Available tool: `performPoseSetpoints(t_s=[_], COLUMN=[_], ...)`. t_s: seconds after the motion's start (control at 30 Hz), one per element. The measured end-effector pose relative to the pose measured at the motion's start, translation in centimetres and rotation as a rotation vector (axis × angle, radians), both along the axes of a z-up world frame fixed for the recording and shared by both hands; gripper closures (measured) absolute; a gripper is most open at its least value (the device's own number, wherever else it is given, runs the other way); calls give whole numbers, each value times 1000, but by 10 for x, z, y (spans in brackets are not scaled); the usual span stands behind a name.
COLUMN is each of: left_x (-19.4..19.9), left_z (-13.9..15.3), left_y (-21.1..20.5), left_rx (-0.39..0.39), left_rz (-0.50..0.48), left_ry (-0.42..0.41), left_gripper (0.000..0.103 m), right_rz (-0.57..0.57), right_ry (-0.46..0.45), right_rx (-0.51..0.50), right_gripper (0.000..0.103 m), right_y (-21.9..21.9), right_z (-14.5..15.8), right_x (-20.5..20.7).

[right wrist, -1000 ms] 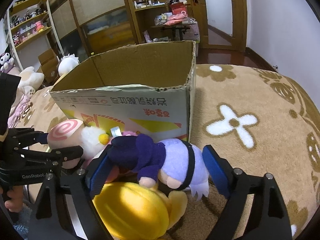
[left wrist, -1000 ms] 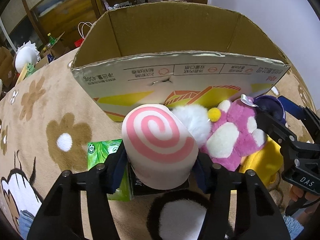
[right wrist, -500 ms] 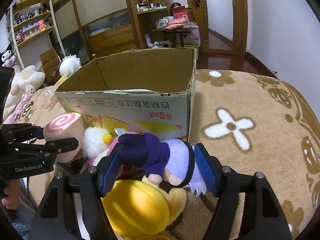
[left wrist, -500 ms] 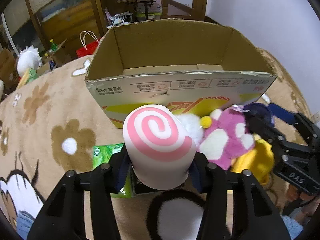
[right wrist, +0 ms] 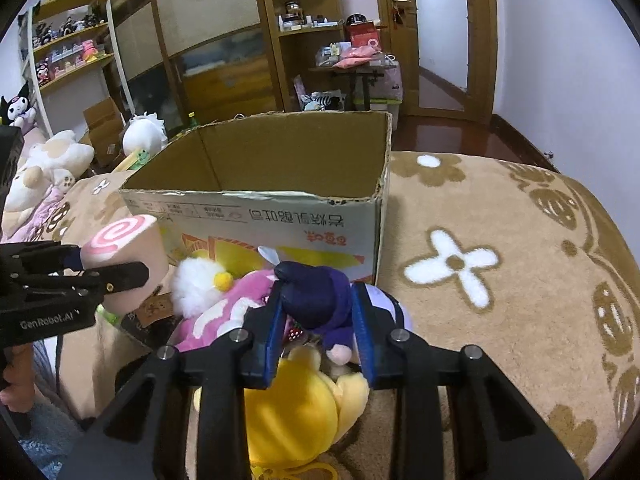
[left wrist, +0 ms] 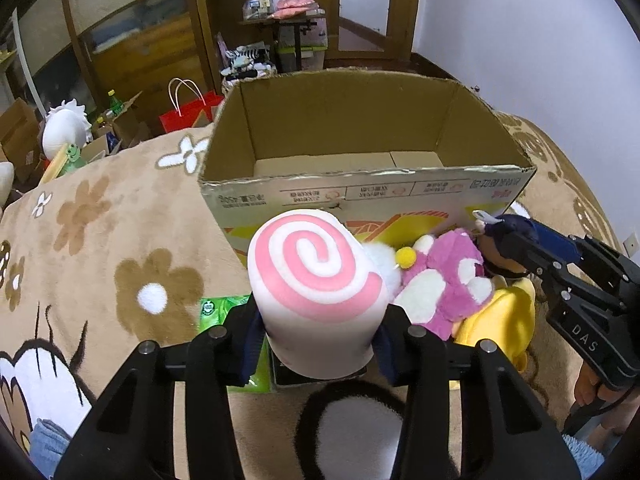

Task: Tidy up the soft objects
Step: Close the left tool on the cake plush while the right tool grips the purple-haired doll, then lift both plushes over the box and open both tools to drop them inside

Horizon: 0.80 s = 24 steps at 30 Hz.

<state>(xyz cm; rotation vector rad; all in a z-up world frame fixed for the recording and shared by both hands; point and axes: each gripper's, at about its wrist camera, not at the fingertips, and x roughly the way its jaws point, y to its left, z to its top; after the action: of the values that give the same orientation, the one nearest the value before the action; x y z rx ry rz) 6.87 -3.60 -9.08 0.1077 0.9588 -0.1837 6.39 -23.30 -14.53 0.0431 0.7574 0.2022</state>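
— Far left first?
— Beige flowered rug (left wrist: 100,240). Then a green packet (left wrist: 218,308), flat on it and partly hidden behind the left gripper's black arm.

— And the left gripper (left wrist: 318,338)?
— Clamped on the pink swirl roll (left wrist: 316,276). Blue pads pressed into both flanks, spiral end tilted up toward the camera. Jaws just been closing a touch further, with the roll between them. Held just in front of the box's near wall, below its rim. Hard to tell whether clear of the rug underneath.

— The cardboard box (left wrist: 360,196)?
— In the middle, standing on the rug, top open, printed wall toward both grippers, plain cardboard floor showing inside.

— Right of the roll?
— A heap pushed against that near wall. First a white fluffy plush (left wrist: 380,256) with a yellow pom, touching the roll. Next a pink-and-white plush (left wrist: 444,284), then a yellow plush (left wrist: 500,320) nearer the camera.

— And the right gripper (right wrist: 316,300)?
— Clamped on a dark purple doll (right wrist: 316,288). Blue pads squeezing it from both sides, pale lilac part bulging out on the right. Jaws just been closing from wide, with the doll between them. Perched on the heap, right above the yellow plush, close to the box's right front corner.

— Further right?
— Only more rug, with a white flower.
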Motion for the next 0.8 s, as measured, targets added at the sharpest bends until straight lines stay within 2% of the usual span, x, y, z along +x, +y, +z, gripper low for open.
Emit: performPoseSetpoints(t_s=[0.13,0.37,0.8], left_x=[-6,-20,-38], left_z=[10,30,58], left_y=[2,11,13], left_rx=[8,-20,-22], left_rz=[12,31,33], left_ry=[-48,-136,-274], left_gripper=[59,59,59], right_rz=[-13,-46,-31], right_ry=[-23,-72,-288], right_rx=[-22,11,68], right_gripper=[73,75,75], right_y=[-1,-10,1], right_z=[6,22,82], right_x=[-5,-18,-54])
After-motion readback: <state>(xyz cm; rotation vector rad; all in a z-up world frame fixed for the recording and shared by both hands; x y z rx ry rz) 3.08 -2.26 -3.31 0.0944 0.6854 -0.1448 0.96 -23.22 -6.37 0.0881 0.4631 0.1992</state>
